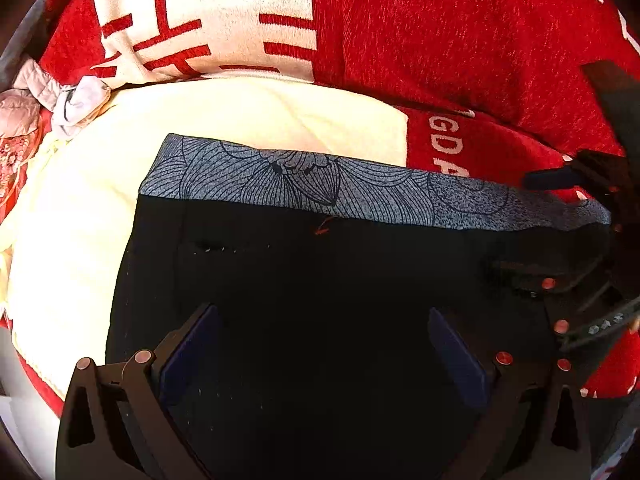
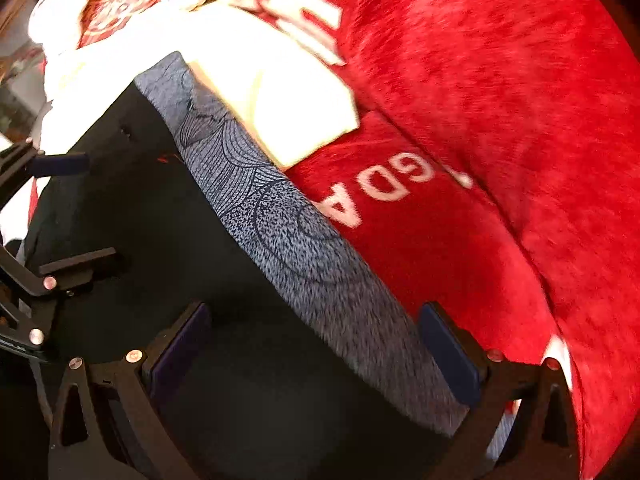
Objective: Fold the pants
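Observation:
The black pants [image 1: 320,276] lie flat on a bed, and their grey waistband [image 1: 320,184] with a dark flower line print runs along the far edge. My left gripper [image 1: 324,352] stands open low over the black cloth, with nothing pinched between its blue pads [image 1: 188,356]. My right gripper [image 1: 532,226] is at the right end of the waistband, open, one finger on either side of it. In the right wrist view the waistband [image 2: 288,236] runs diagonally between the wide-apart fingers of my right gripper [image 2: 316,348]. My left gripper [image 2: 76,214] shows open at the left edge over the pants [image 2: 152,216].
Under the pants lie a cream blanket [image 1: 248,120] and a red plush blanket with white letters [image 1: 448,148]. A white cloth with red characters [image 1: 200,20] is heaped behind. A pink padded garment [image 1: 20,116] sits at the far left.

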